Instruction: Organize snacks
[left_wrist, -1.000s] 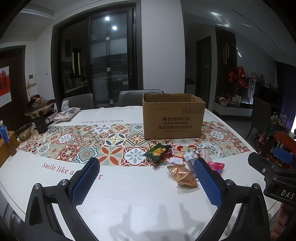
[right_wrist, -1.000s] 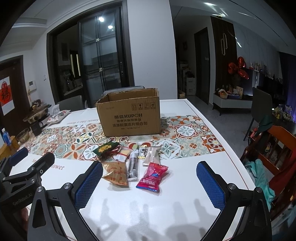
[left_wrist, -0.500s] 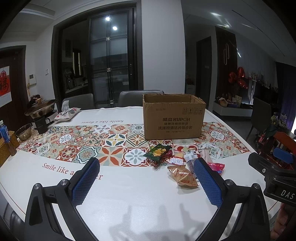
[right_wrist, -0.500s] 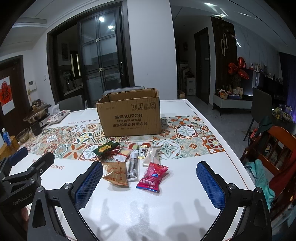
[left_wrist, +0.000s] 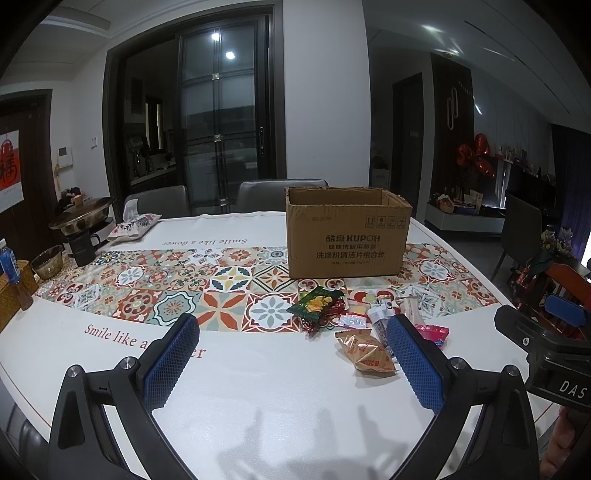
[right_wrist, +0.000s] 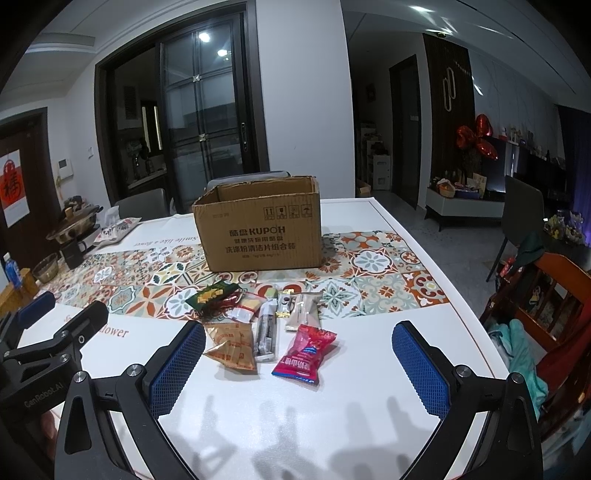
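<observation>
Dim dining room around us, with a white bench (right_wrist: 369, 406) carrying a tiled runner and an open cardboard box (right_wrist: 258, 236). Our snacks (right_wrist: 258, 325) lie in a loose heap just in front of that box. Both claws hang wide open and empty. Our right claw (right_wrist: 299, 369) faces the heap almost squarely, the red packet (right_wrist: 304, 354) nearest it, long axis pointing roughly away from us. Our left claw (left_wrist: 291, 362) sits further off, heap to its right.

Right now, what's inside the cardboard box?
The cardboard box stands open at the top, but only the upper inner walls show. Its floor and any contents are hidden by the front wall. The snacks lie outside, in front.
</observation>
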